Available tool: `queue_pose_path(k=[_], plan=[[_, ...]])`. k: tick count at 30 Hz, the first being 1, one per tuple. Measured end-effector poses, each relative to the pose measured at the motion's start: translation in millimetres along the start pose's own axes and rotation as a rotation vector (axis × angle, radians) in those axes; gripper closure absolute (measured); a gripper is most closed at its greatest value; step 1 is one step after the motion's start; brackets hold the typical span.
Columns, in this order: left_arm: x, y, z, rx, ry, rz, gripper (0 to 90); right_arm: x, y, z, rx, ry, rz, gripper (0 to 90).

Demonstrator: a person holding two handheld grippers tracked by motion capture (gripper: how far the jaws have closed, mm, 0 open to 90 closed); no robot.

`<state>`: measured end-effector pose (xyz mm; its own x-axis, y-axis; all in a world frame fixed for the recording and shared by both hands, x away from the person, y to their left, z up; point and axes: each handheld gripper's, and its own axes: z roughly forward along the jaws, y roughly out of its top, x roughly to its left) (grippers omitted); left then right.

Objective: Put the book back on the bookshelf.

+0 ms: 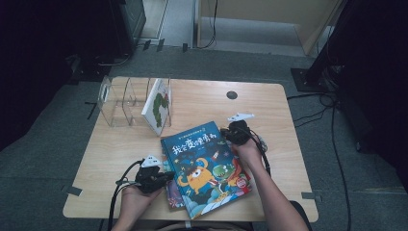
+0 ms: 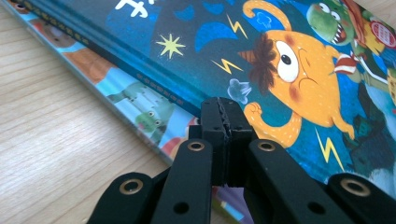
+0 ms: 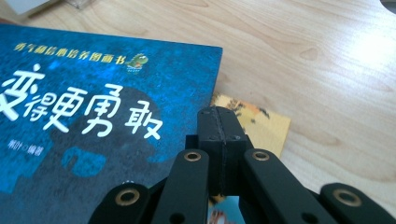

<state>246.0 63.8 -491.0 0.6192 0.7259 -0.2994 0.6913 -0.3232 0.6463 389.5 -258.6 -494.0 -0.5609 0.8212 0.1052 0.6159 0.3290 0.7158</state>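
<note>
A blue picture book (image 1: 204,166) with an orange monster on its cover lies on top of a small stack near the table's front edge. My left gripper (image 1: 168,177) is shut, and its tips (image 2: 223,112) rest at the spine edge of the blue book (image 2: 289,56), above a thinner book (image 2: 140,112) underneath. My right gripper (image 1: 227,134) is also shut. Its tips (image 3: 219,119) sit at the far right corner of the blue book (image 3: 93,116), over a yellow book (image 3: 261,126) that peeks out below. Nothing is caught between either pair of jaws.
A clear acrylic book rack (image 1: 120,103) stands at the back left of the wooden table (image 1: 269,120), with one white and green book (image 1: 158,106) upright in its right slot. A dark round hole (image 1: 232,95) marks the table's back. Cables trail on the floor to the right.
</note>
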Motion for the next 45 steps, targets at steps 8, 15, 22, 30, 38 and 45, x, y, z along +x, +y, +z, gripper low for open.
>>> queue_pose_path(k=[8,15,22,30,38,45], plan=[[-7.8,0.8,5.5,-0.004,-0.008,0.012,90.0,-2.4,3.4,4.6,-0.016,-0.024,0.017,90.0],[-8.2,6.8,9.4,-0.007,-0.039,0.042,82.8,-7.7,5.4,4.4,-0.047,-0.03,0.04,90.0],[1.6,21.6,2.9,-0.012,-0.052,0.079,69.2,-7.3,0.6,-13.9,-0.073,0.007,0.058,86.2],[22.0,40.2,-0.5,-0.022,-0.075,0.079,40.8,8.8,-18.5,-34.6,-0.087,0.009,-0.003,61.3],[37.2,55.6,0.6,0.02,-0.075,0.09,36.3,14.4,-41.2,-57.7,-0.101,0.015,0.025,48.4],[56.6,71.6,2.1,0.043,-0.064,0.09,38.6,19.4,-64.3,-79.5,-0.106,0.026,0.042,45.9]])
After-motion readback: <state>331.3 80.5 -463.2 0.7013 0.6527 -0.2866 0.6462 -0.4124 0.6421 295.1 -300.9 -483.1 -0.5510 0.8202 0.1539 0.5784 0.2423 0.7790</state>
